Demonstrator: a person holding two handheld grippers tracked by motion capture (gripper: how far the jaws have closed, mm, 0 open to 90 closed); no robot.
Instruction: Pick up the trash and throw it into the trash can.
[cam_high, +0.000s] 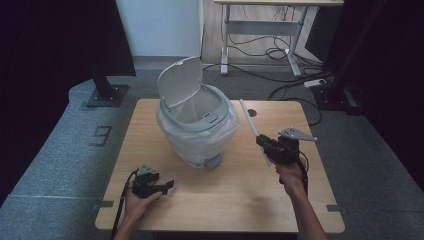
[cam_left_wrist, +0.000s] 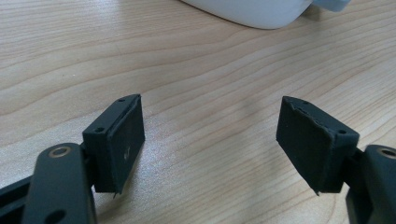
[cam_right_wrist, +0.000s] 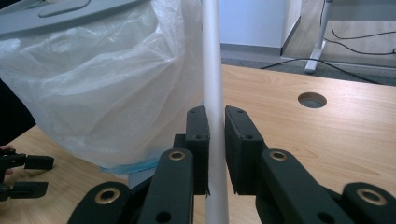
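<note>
the right gripper (cam_right_wrist: 215, 149) held a white tube (cam_right_wrist: 212, 70) between its fingers; best tip it over the open bin (cam_high: 197, 117) ahead. the left gripper (cam_left_wrist: 210, 144) rested wide, empty.

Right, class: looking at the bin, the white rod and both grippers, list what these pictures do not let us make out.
- Inside of the bin: high view, its rim and liner bag hide the bottom.
- White rod: both ends cut off by the right gripper view's edges.
- Bin pedal: high view, mostly hidden under the bag.
- Left gripper: too small in the high view to judge its jaw gap.
</note>
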